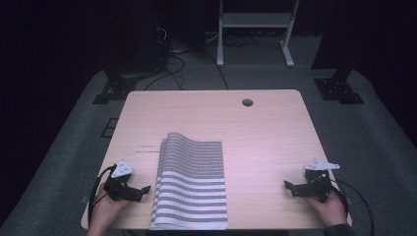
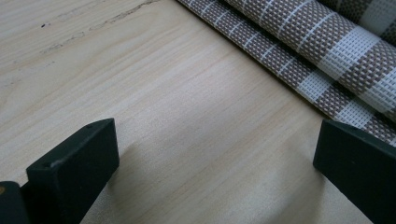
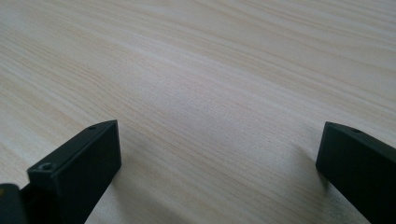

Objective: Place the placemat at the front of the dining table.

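Observation:
A brown-and-white striped woven mat [image 1: 192, 184] lies folded in layers on the wooden table [image 1: 265, 132], reaching the front edge. My left gripper [image 1: 144, 190] rests low on the table just left of the mat, jaws open and empty. In the left gripper view the mat's layered edge [image 2: 322, 51] runs across the upper right, just beyond the gripper [image 2: 215, 154]. My right gripper [image 1: 287, 185] sits near the front right of the table, well clear of the mat, open with bare wood between its jaws [image 3: 217, 154].
A round cable hole [image 1: 247, 103] is in the table near its far edge. Beyond the table stand a white frame [image 1: 255, 29], dark stands and loose cables on grey carpet. Bare wood lies between the mat and the right gripper.

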